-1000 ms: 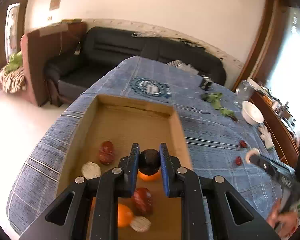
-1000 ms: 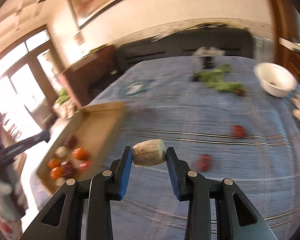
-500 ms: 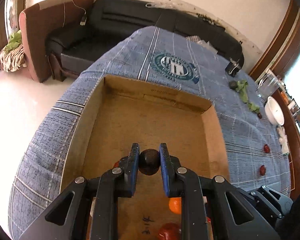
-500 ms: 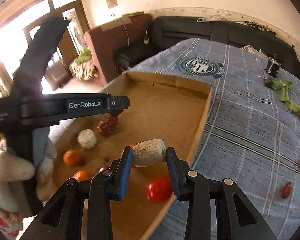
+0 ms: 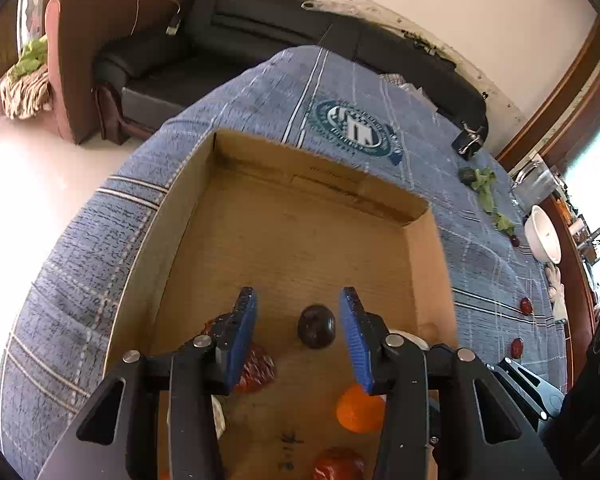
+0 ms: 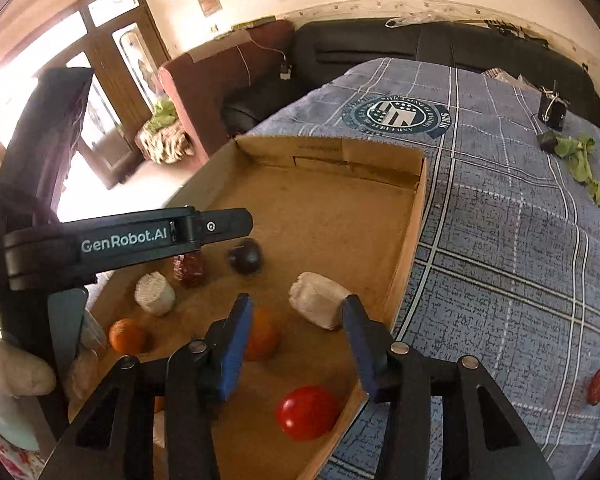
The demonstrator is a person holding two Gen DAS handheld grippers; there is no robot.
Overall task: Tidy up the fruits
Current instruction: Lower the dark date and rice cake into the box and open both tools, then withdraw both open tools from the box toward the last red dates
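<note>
A cardboard box (image 5: 300, 216) lies on the blue checked tablecloth; it also shows in the right wrist view (image 6: 410, 236). My left gripper (image 5: 298, 316) is open above the box, with a dark round fruit (image 5: 316, 326) lying free on the box floor between its fingers; the same fruit shows in the right wrist view (image 6: 244, 257). My right gripper (image 6: 296, 320) is open over the box, and a pale whitish fruit (image 6: 318, 305) lies on the box floor by its right finger. Oranges (image 6: 262, 334), a red tomato (image 6: 308, 412), a dark red fruit (image 6: 188, 268) and another pale fruit (image 6: 154, 294) lie in the box.
Small red fruits (image 5: 525, 306) lie on the cloth right of the box, one in the right wrist view (image 6: 598, 386). Green leaves (image 6: 580, 156), a white bowl (image 5: 543, 238) and a small black object (image 6: 552, 110) are farther back. A black sofa (image 5: 260, 40) stands behind the table.
Both grippers opened. The left let go of the dark round fruit and the right let go of the pale fruit; both fruits now lie in the box.
</note>
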